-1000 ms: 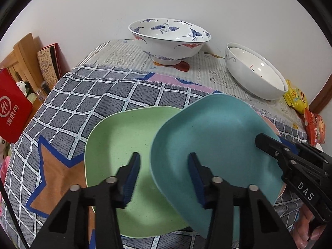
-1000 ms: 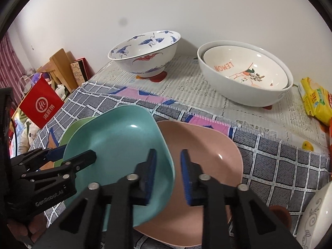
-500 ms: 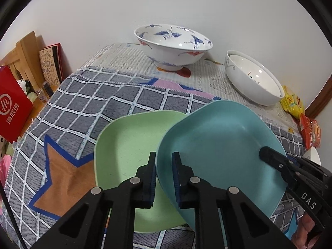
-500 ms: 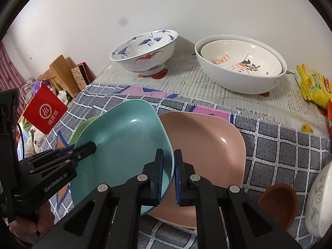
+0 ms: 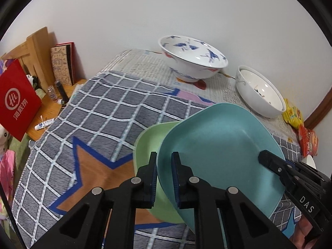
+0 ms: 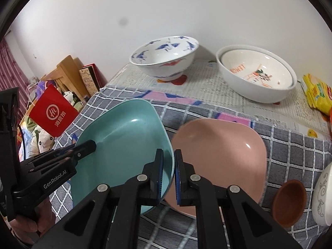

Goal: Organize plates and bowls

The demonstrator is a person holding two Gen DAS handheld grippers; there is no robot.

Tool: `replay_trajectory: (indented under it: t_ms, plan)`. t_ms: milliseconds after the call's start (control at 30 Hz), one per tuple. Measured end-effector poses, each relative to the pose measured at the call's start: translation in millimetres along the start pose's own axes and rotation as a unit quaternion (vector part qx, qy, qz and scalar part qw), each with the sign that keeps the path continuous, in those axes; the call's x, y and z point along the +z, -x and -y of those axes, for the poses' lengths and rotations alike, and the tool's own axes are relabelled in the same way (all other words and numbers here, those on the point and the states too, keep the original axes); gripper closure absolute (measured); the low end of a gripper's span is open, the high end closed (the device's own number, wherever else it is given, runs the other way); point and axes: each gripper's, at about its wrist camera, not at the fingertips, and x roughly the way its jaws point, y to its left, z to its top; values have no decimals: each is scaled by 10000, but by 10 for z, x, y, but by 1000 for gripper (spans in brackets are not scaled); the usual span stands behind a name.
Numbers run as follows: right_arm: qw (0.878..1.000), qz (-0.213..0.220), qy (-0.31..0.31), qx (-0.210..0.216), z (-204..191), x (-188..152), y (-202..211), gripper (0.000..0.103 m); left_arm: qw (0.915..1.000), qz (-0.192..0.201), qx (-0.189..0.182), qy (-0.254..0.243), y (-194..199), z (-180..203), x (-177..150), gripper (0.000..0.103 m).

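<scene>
The teal plate (image 5: 220, 155) is gripped at opposite rims by the closed jaws of the left gripper (image 5: 164, 166) and right gripper (image 6: 168, 164), tilted between the green plate (image 5: 146, 145) at lower centre and the pink plate (image 6: 220, 155) at centre right.

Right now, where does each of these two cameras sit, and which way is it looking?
Left wrist: rides the left gripper, looking down along its jaws, which clamp the teal plate above the green plate.
Right wrist: rides the right gripper, jaws clamped on the plate's opposite rim; a hand shows.
Shared: teal plate, blue-patterned bowl, each other's gripper.
</scene>
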Motion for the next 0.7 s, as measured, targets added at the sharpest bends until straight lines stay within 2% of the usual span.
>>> replay_trajectory:
  t_ms: [300,700]
  plan:
    - [9999,-26,29,131,-230,85,-206,93,9997,99,147,180,-48,-256,88,90]
    - [9993,-242,262,-105,-229,-10,-426,92,9998,-69,-3,211,-344,-277,85,90]
